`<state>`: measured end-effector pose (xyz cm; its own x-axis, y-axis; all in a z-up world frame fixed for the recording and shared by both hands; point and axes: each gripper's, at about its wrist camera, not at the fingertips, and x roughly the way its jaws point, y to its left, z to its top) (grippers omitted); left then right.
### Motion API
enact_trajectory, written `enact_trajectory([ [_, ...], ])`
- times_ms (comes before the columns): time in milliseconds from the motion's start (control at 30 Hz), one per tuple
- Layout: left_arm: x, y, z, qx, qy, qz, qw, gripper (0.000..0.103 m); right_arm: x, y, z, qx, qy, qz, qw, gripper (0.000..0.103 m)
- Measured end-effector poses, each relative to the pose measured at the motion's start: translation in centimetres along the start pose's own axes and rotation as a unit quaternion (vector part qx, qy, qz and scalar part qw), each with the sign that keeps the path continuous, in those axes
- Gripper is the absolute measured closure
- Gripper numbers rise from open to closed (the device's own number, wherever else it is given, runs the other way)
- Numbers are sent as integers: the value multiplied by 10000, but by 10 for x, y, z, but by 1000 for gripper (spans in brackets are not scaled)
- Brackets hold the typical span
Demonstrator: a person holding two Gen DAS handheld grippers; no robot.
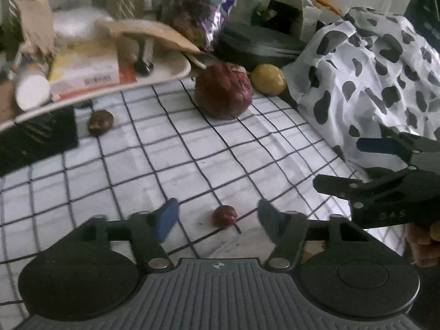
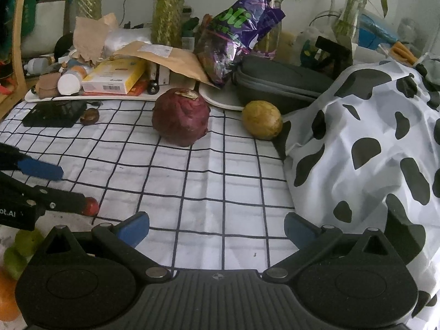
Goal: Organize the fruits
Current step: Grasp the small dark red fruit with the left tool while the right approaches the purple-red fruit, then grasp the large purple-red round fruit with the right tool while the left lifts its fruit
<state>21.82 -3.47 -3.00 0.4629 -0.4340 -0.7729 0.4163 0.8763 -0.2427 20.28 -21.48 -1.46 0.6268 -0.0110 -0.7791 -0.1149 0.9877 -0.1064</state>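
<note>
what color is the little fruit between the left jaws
Dark red, clearest in the left wrist view.

The left gripper [image 1: 217, 220] is held low and roughly level, its two blue-padded fingers [image 1: 166, 218] spread wide apart, with nothing clamped between them. The same gripper is seen from the right wrist view at the left edge [image 2: 68, 189], pointed to the right with its jaws parted. The right gripper [image 2: 217, 228] is likewise held low and level, its blue-padded fingers [image 2: 134, 228] set wide apart and nothing gripped. In the left wrist view it is seen at the right edge [image 1: 338, 165], pointed leftward, jaws parted.
</note>
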Motion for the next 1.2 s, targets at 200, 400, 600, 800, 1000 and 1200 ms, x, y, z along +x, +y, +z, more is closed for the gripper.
enact_trajectory([
  [200,16,4,4,-147,318,-186,9992,67,5,-3,3,-2,42,-8,10000,0],
  [400,22,5,7,-108,455,-201,9987,72,6,-1,4,-42,49,22,10000,0],
  [600,21,2,6,24,431,-115,9990,79,7,1,4,-69,57,11,10000,0],
  [800,21,-1,6,205,360,-91,9991,82,8,4,3,-172,69,2,9998,0],
  [1000,12,-6,7,481,67,198,9986,82,8,2,4,-114,25,-2,9999,0],
  [1200,6,-6,8,633,-200,399,9970,82,14,5,11,-171,-155,26,9997,0],
])
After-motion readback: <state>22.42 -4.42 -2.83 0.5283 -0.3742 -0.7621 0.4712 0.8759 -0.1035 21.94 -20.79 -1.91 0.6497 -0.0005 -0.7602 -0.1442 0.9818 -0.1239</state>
